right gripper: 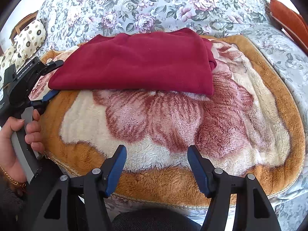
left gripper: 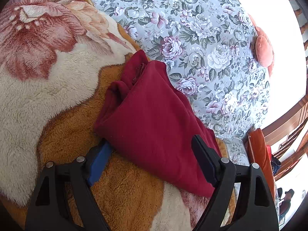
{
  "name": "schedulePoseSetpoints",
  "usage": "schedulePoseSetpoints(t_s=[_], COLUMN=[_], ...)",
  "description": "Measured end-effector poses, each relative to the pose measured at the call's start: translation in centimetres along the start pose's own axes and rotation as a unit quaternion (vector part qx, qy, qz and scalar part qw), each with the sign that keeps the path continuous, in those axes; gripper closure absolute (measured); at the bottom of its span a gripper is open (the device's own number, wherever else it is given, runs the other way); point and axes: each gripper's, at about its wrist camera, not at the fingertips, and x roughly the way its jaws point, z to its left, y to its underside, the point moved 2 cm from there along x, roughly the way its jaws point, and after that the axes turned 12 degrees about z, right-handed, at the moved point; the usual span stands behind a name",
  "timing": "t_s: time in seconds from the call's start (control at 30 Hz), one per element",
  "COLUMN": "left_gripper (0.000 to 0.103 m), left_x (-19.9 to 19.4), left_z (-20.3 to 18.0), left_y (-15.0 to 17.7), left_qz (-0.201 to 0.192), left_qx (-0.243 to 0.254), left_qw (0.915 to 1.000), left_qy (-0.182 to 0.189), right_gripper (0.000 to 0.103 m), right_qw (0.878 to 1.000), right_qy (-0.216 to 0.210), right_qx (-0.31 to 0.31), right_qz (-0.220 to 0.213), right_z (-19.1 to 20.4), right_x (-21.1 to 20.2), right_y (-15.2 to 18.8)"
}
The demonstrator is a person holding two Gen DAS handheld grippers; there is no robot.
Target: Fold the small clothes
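A dark red garment (left gripper: pixel 154 119) (right gripper: pixel 138 63) lies folded into a thick pad at the far side of a plush flowered blanket (right gripper: pixel 173 119). My left gripper (left gripper: pixel 150 140) (right gripper: pixel 59 77) straddles the garment's end. One finger (left gripper: pixel 204 159) rests over the cloth and the other blue pad (left gripper: pixel 100 163) sits at its lower edge. The jaws stand wide and do not squeeze the cloth. My right gripper (right gripper: pixel 156 148) hovers open above the bare blanket near the front edge, well short of the garment, with nothing between its fingers.
The blanket (left gripper: pixel 48 88) lies on a grey floral bedsheet (left gripper: pixel 202 38) (right gripper: pixel 115 5). Orange cushions (left gripper: pixel 263 48) (right gripper: pixel 288 21) sit at the bed's edge, and patterned pillows (right gripper: pixel 28 36) at the far left. A hand (right gripper: pixel 17 132) holds the left gripper's handle. A wooden chair (left gripper: pixel 288 127) stands beside the bed.
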Motion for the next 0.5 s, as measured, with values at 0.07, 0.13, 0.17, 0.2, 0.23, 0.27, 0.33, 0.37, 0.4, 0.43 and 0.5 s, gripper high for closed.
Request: schedulePoseSetpoints(t_s=[0.07,0.13,0.17,0.2,0.23,0.27,0.33,0.37,0.4,0.43,0.5], left_gripper=[0.02,0.02,0.02,0.02,0.02,0.02,0.02,0.02,0.02,0.02,0.02], left_x=[0.03,-0.02,-0.02,0.0,0.0,-0.02,-0.01,-0.01,-0.03,-0.02,-0.09], left_z=[-0.01,0.01,-0.01,-0.04,-0.04,-0.01,0.0,0.01,0.02,-0.02,0.01], left_y=[0.02,0.01,0.05,0.02,0.01,0.01,-0.01,-0.02,-0.01,0.03,0.03], left_qz=[0.0,0.0,-0.001,-0.001,0.0,-0.001,0.0,0.0,0.0,0.0,0.001], left_qx=[0.001,0.0,-0.001,-0.001,0.0,0.0,0.0,0.0,-0.001,-0.001,-0.001], left_qw=[1.0,1.0,1.0,1.0,1.0,1.0,1.0,1.0,1.0,1.0,1.0], left_qy=[-0.001,0.001,0.001,0.002,0.001,0.001,0.001,0.001,0.002,0.003,0.006], right_gripper=[0.039,0.039,0.039,0.039,0.039,0.039,0.039,0.039,0.039,0.039,0.039], right_qw=[1.0,1.0,1.0,1.0,1.0,1.0,1.0,1.0,1.0,1.0,1.0], right_qy=[0.0,0.0,0.001,0.001,0.001,0.002,0.004,0.004,0.003,0.002,0.003], right_qx=[0.0,0.001,0.0,0.0,0.0,0.0,0.0,-0.001,0.0,0.0,0.001], right_qz=[-0.001,-0.001,-0.001,0.0,0.0,0.0,0.001,0.001,0.001,0.002,0.003], right_z=[-0.02,-0.04,-0.05,-0.07,-0.08,-0.07,-0.07,-0.08,-0.09,-0.09,-0.13], right_x=[-0.02,-0.01,0.01,0.03,0.04,0.05,0.11,0.14,0.15,0.21,0.29], right_y=[0.02,0.02,0.03,0.03,0.03,0.05,0.03,0.02,0.02,0.0,-0.01])
